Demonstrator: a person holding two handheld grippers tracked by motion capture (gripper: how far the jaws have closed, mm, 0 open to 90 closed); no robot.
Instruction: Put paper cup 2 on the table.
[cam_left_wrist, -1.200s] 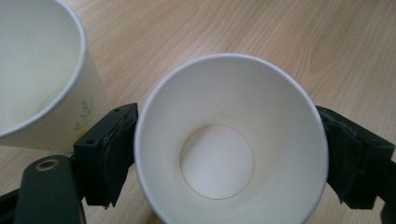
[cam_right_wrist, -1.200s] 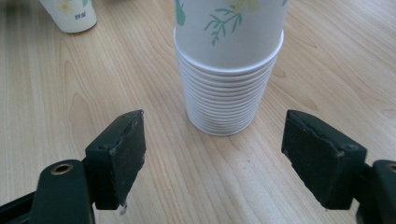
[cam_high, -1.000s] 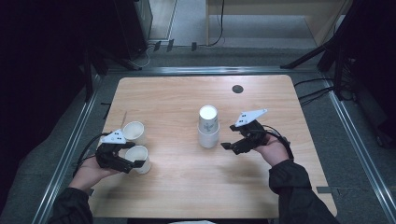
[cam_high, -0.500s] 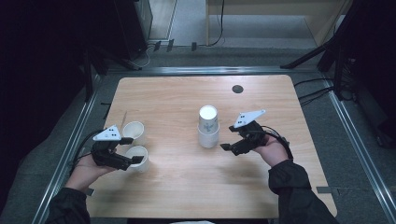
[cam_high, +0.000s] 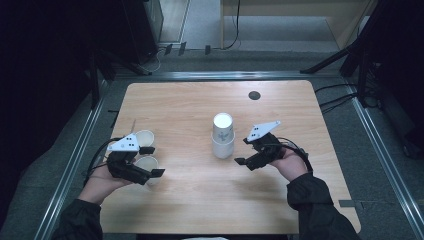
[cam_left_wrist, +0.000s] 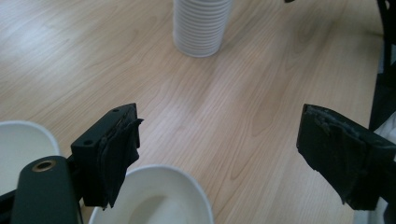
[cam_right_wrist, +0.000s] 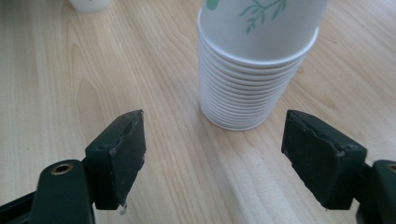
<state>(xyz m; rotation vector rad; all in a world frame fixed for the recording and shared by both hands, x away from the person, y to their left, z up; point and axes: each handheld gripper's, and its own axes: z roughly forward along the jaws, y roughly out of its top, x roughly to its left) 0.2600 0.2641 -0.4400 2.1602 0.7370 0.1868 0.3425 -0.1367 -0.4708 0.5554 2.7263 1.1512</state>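
Note:
A stack of upturned white paper cups with a green leaf print stands mid-table. Two single cups stand upright at the left, one farther and one nearer. My left gripper hovers open over the nearer cup. In the left gripper view, that cup's rim lies below the left pad, untouched. The other cup is at the left edge and the stack lies ahead. My right gripper is open just right of the stack. In the right gripper view its jaws face the stack's base without touching.
The wooden table carries a small dark round disc near its far edge. Metal rails run along both sides of the table, with dark floor and cables beyond. Bare wood lies between the stack and the single cups.
My left gripper has shifted slightly and lifted over the nearer cup, its jaws still wide. The right gripper, the stack and both single cups have stayed put.

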